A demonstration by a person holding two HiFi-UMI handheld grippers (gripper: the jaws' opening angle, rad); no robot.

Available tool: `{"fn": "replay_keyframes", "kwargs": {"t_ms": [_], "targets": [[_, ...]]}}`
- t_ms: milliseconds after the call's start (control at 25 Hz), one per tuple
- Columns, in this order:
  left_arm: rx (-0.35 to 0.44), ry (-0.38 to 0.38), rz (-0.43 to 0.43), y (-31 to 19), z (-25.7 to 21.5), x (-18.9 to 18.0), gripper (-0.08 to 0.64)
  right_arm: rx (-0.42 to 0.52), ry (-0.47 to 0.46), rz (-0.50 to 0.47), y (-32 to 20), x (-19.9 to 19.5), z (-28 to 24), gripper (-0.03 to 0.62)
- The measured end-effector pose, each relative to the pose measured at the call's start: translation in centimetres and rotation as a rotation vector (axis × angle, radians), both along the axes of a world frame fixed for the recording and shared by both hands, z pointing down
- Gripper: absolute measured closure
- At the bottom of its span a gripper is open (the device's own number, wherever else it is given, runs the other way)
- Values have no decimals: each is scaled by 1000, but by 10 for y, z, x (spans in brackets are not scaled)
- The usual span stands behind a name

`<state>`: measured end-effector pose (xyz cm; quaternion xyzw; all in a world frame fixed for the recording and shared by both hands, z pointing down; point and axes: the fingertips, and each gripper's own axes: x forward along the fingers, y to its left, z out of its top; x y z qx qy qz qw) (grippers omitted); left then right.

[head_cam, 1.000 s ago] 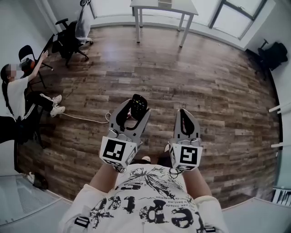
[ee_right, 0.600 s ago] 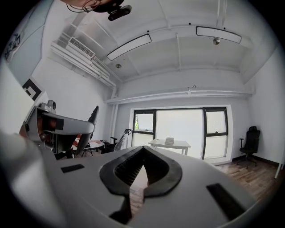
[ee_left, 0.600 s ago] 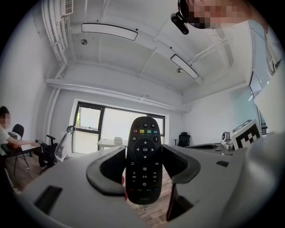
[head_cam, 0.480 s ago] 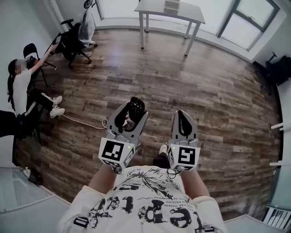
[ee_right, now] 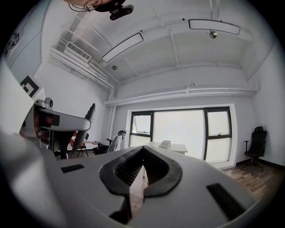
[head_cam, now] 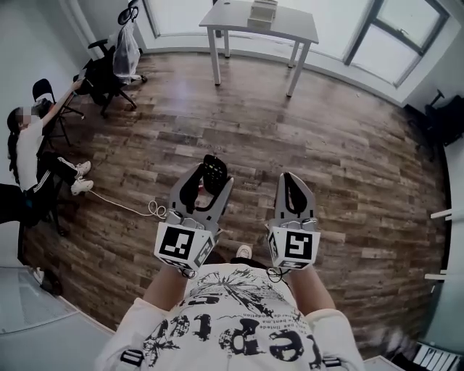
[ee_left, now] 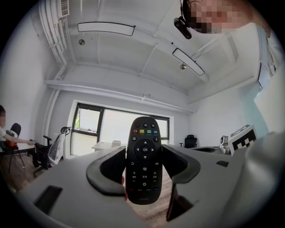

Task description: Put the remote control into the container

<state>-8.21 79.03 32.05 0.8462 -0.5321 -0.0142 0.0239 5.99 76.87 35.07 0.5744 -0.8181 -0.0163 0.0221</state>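
Note:
A black remote control [ee_left: 143, 160] with coloured buttons stands upright between the jaws of my left gripper [ee_left: 142, 167], which is shut on it. In the head view the remote control [head_cam: 212, 173] sticks out past the left gripper [head_cam: 205, 187], held above the wooden floor in front of my chest. My right gripper [head_cam: 291, 187] hangs beside it, shut and holding nothing; in the right gripper view its jaws meet at the right gripper's tip [ee_right: 143, 148]. A small pale container [head_cam: 262, 12] rests on the white table [head_cam: 290, 25] by the windows, far ahead.
A person [head_cam: 25, 156] sits on a chair at the far left. An office chair with a bag [head_cam: 116, 58] stands at the back left. A white cable [head_cam: 138, 210] lies on the floor to my left. A dark chair [head_cam: 449, 116] stands at the right wall.
The view has shifted across the floor, with the table now nearer the middle top. Both grippers keep their pose, and the left one still holds the remote control.

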Motion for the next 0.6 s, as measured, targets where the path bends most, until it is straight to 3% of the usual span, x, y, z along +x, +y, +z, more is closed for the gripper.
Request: {"fn": "replay_keyframes", "kwargs": {"t_ms": [200,400,600], "targets": [[-39,7,22,-37,6,20,299,-48,-65,-1,-39,21,11,591],[-42,7,20,-79,11,17,299,-38,-55,0,-77,18,10,591],[-35,22,73,-137,10,8,299,-26,-46,60,-127,11,4,591]]}}
